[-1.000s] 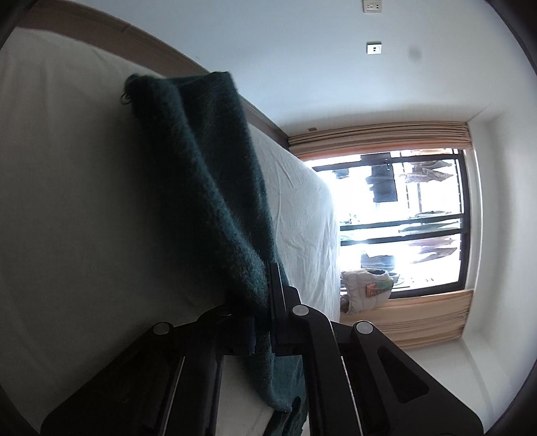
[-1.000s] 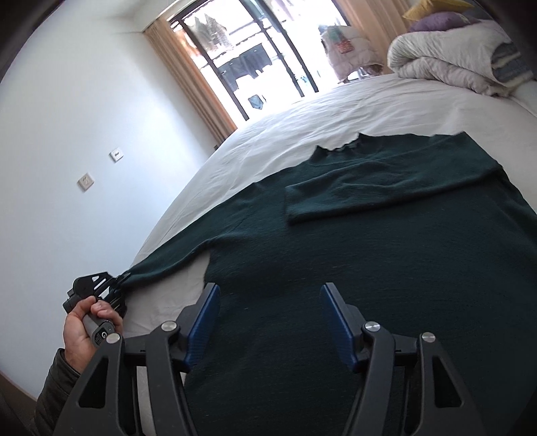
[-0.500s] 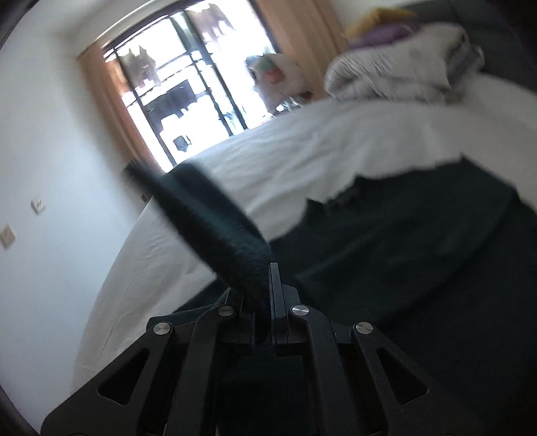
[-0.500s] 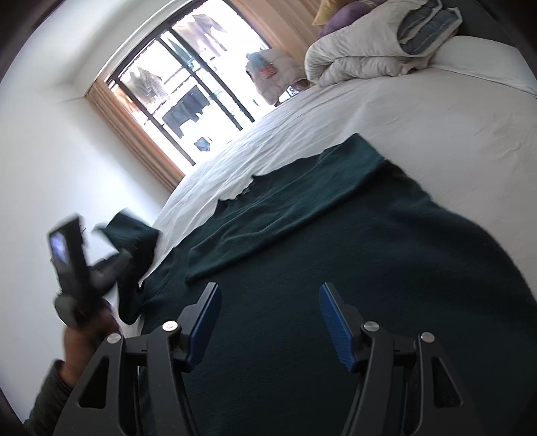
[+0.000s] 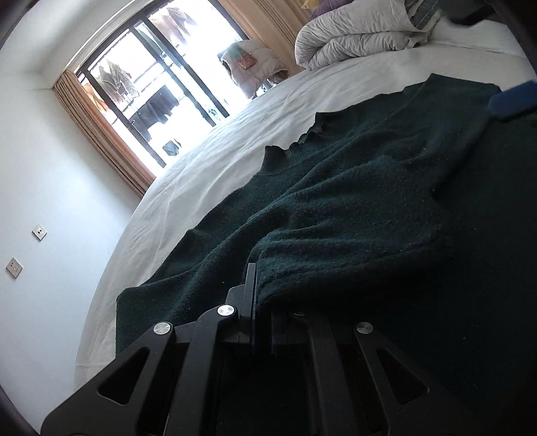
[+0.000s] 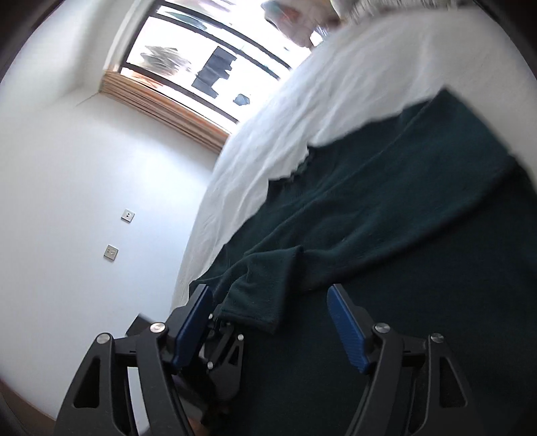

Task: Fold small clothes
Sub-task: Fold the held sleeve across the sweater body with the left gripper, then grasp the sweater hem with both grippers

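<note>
The white bed (image 5: 208, 174) carries my dark green sweater (image 5: 369, 187), spread flat across its near side. My left claw (image 5: 256, 295) is clenched on the sleeve cuff (image 6: 255, 302), laid over the body. My right claw (image 6: 272, 322) hangs released just above. I should lay the cuff square, smooth the sleeve, then let go.

White bed sheet (image 5: 208, 187) covers the mattress. Rolled grey duvet (image 5: 355, 30) lies at the far end. Window (image 5: 167, 84) with tan curtain (image 5: 100, 130). Two wall sockets (image 5: 39, 232) on white wall (image 5: 40, 161).
</note>
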`<state>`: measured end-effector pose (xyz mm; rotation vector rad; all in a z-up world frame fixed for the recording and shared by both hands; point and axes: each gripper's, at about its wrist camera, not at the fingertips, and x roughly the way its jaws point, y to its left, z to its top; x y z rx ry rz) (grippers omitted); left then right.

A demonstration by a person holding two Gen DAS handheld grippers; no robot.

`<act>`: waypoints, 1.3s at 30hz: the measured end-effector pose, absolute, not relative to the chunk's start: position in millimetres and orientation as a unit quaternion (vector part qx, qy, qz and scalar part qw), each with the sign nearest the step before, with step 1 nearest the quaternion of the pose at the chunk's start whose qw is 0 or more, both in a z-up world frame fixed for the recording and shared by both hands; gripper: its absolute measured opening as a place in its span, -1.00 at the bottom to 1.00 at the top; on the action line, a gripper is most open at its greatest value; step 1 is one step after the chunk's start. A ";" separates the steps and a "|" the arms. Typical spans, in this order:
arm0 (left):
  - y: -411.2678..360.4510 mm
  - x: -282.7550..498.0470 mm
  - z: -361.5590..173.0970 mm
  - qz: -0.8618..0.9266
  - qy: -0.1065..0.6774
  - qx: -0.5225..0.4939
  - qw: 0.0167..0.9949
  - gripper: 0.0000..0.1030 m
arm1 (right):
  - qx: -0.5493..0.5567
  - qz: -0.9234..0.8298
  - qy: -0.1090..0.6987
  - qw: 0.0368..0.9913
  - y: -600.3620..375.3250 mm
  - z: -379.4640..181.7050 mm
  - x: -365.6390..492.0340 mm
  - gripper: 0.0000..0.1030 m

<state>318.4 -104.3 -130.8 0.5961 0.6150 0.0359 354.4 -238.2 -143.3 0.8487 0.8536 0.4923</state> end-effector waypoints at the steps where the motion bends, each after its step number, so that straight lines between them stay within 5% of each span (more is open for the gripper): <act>1: -102.3 316.6 -129.1 0.017 0.294 0.282 0.913 -0.92 | 0.401 0.241 0.406 0.785 -231.2 -147.5 363.8 0.41; 9: -79.3 311.9 -128.5 0.017 0.300 0.213 0.930 -0.92 | 0.431 0.259 0.469 0.726 -194.8 -177.0 404.0 0.21; 21: -55.6 319.9 -126.8 0.006 0.316 0.139 0.938 -0.92 | 0.487 0.274 0.505 0.658 -165.6 -205.6 404.7 0.20; 23: -55.2 321.6 -127.9 0.005 0.317 0.135 0.939 -0.92 | 0.488 0.283 0.504 0.654 -158.5 -206.0 407.9 0.07; 28: -54.3 321.6 -128.2 0.006 0.317 0.133 0.939 -0.92 | 0.448 0.299 0.496 0.681 -141.9 -197.7 409.8 -0.79; 35: -63.8 311.9 -114.3 -0.021 0.302 0.150 0.941 -0.87 | 0.365 0.281 0.454 0.763 -169.2 -149.9 410.8 -0.82; 39: -64.1 297.5 -97.8 -0.080 0.310 0.080 0.944 -0.82 | 0.274 0.269 0.449 0.807 -175.0 -123.1 423.4 -0.82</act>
